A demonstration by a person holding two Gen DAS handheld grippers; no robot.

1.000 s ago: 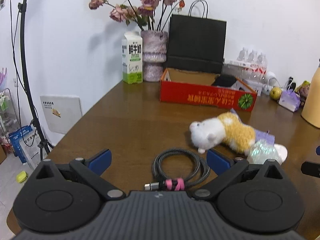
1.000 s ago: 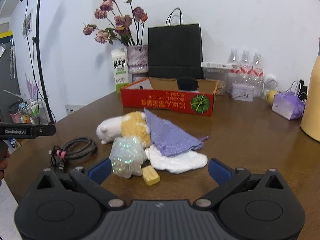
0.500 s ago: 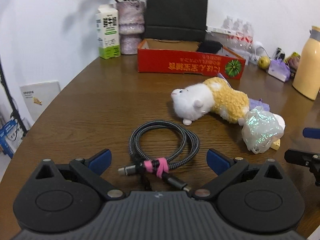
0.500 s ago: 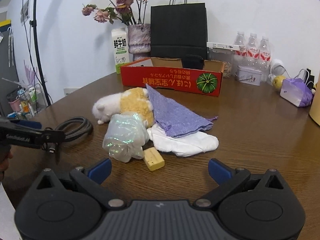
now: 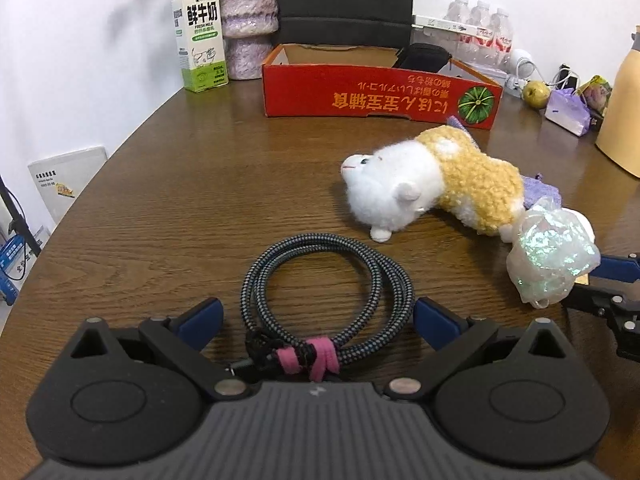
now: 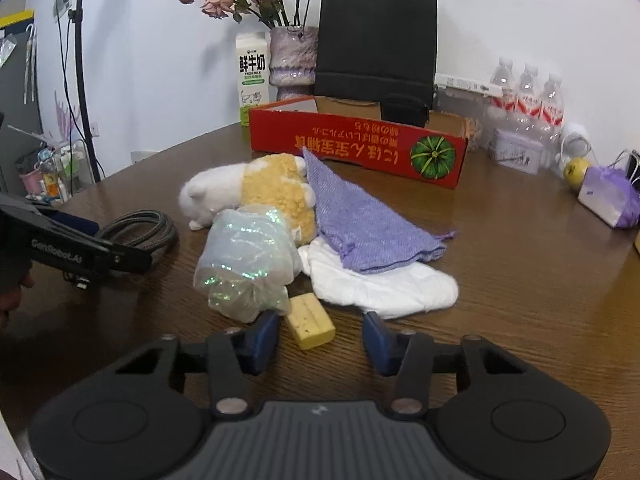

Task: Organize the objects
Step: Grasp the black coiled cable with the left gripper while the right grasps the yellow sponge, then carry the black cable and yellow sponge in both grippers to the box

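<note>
Right gripper sits low over the table, its jaws just drawn in to a narrow gap around the yellow block lying dead ahead, pads not yet touching it, long axis slanting across the gap. Left gripper spread wide, holding nothing, the coiled cable flat between its fingers; the red box stands well beyond both.

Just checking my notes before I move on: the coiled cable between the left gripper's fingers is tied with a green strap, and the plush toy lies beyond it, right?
Not quite: the strap on the coiled cable is pink, not green, as the left wrist view shows. The rest holds: the cable lies between the open fingers of the left gripper, and the plush toy lies beyond it.
</note>
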